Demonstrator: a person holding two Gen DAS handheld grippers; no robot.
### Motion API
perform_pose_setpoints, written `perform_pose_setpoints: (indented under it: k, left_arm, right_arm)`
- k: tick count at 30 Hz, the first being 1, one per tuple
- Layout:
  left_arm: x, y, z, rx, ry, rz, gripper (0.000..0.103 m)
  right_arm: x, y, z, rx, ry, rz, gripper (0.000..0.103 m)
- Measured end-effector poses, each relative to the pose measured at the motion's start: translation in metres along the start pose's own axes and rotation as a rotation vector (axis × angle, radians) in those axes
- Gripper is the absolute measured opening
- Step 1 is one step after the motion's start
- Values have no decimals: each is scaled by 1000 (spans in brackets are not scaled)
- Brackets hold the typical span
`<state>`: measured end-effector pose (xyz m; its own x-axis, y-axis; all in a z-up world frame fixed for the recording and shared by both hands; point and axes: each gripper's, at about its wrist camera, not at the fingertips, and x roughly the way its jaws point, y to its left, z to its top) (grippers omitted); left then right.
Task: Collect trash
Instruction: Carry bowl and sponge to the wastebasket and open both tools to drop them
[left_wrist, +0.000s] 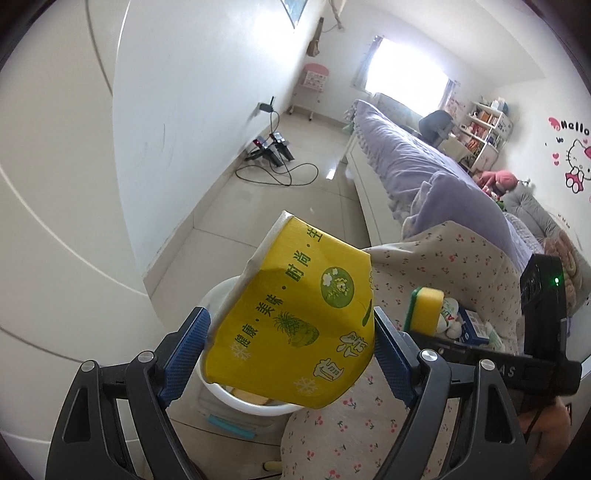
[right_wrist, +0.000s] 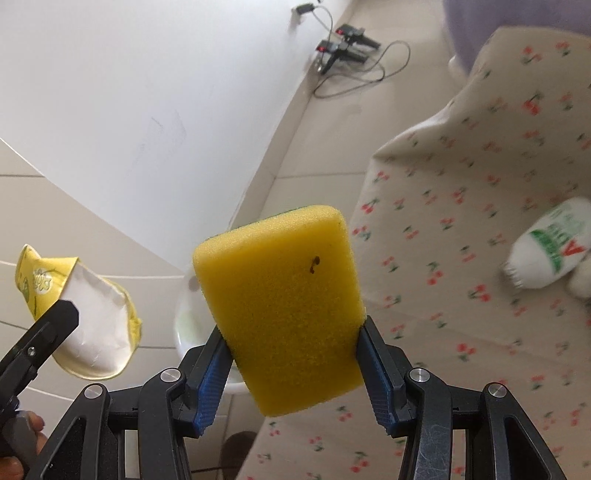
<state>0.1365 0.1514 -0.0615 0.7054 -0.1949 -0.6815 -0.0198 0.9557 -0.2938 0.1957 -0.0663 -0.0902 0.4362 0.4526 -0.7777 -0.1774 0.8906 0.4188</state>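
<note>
My left gripper (left_wrist: 291, 339) is shut on a crushed yellow paper cup (left_wrist: 295, 321) with green print, held above a white trash bin (left_wrist: 221, 295) on the floor. The cup also shows in the right wrist view (right_wrist: 92, 325), white inside. My right gripper (right_wrist: 291, 354) is shut on a yellow sponge (right_wrist: 284, 295) with a green backing, held over the bin's rim (right_wrist: 184, 317). The sponge shows in the left wrist view (left_wrist: 424, 308), to the right of the cup. A white bottle (right_wrist: 546, 247) with green and red print lies on the cherry-print cloth (right_wrist: 461, 221).
The cherry-print cloth (left_wrist: 424, 266) covers a surface right of the bin. A blue and white carton (left_wrist: 476, 325) and the bottle (left_wrist: 448, 312) lie on it. A bed with a purple cover (left_wrist: 424, 162) runs behind. Chargers with cables (left_wrist: 273, 147) sit by the wall.
</note>
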Motion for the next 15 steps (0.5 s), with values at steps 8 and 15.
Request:
perform_pose_setpoints:
  k: [8,15]
  left_arm:
    - [22,10,2,-23,-10,41,98]
    - [15,19,-3,-42,-30,75,103]
  right_arm:
    - [21,4,1,26,28,13,57]
    - [33,7,4,24,37,12,57]
